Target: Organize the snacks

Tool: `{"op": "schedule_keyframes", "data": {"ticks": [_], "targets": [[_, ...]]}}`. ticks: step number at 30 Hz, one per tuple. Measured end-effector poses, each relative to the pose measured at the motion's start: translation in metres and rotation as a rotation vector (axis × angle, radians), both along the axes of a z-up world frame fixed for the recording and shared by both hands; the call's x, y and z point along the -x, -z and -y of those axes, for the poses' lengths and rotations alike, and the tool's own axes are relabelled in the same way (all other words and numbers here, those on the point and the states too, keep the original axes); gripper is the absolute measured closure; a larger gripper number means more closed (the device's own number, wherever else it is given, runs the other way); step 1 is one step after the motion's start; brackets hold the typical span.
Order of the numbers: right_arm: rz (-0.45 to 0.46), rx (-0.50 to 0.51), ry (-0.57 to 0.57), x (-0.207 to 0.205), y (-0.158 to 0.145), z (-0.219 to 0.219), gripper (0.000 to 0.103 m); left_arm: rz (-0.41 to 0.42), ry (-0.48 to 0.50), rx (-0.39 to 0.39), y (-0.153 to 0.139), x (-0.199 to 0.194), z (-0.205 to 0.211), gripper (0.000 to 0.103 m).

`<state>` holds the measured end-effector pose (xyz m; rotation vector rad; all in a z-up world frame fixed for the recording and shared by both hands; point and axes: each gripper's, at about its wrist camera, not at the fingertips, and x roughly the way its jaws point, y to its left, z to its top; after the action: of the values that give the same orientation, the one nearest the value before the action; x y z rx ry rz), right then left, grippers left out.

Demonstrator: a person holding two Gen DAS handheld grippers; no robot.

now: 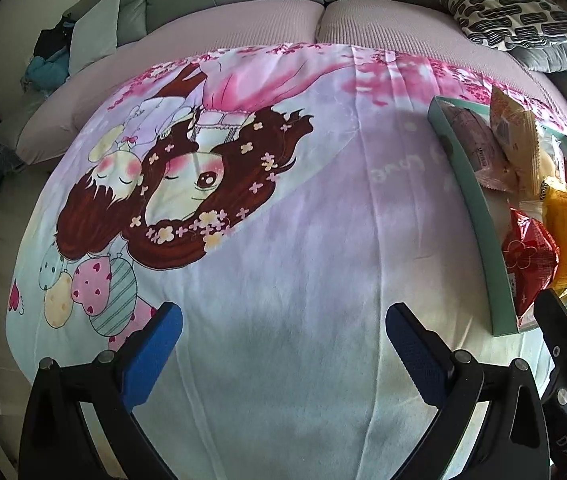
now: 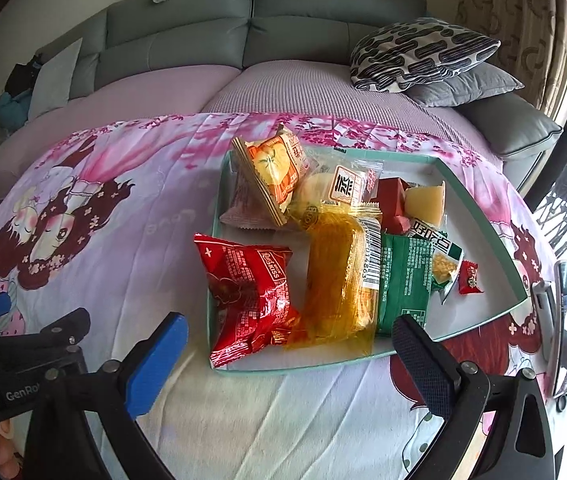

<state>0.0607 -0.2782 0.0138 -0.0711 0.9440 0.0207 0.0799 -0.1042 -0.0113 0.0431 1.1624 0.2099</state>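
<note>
— The snacks are all piled in that teal tray (image 2: 479, 216), aren't they? It sits on the cartoon-print cloth (image 2: 131, 184) spread over the counter, toward the right side.

— Nearly all in. The red packet (image 2: 249, 300) hangs over the tray's near-left rim, half on the wall. Beside it lies the yellow see-through pack (image 2: 335, 280), then the green packet (image 2: 405, 280), with an orange biscuit bag (image 2: 279, 168) propped up at the far left and a small red sweet (image 2: 469, 278) on its own on the bare tray floor.

— And the person's tools?

— The right hand-held gripper (image 2: 287, 348) hangs just short of the tray's near edge, fingers spread wide, nothing between them. The left hand-held gripper (image 1: 283, 340) is over bare cloth well to the left of the tray, also spread wide and empty (from its camera the tray (image 1: 471, 216) is only a sliver at the right).

— So which step is this?

— I'd guess the very end, or a pause between picks: no snack lies loose on the cloth that I can see.

— Next move?

— Probably the red packet. It would need the right one to come forward over the rim, straddle the puffy bag and close gently, since it looks air-filled and slippery, then set it fully inside.
</note>
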Motion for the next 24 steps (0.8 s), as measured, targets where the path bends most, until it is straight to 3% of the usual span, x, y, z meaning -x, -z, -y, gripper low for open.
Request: {"op": "schedule_keyframes", "data": {"ticks": [11, 24], "targets": [[-0.022, -0.006, 0.006, -0.004, 0.006, 0.005, 0.0, -0.065, -0.003, -0.007, 0.014, -0.007, 0.0, 0.001], [-0.044, -0.024, 0.04, -0.006, 0.012, 0.017, 0.0, -0.076, -0.006, -0.032, 0.018, -0.01, 0.002, 0.001]]}}
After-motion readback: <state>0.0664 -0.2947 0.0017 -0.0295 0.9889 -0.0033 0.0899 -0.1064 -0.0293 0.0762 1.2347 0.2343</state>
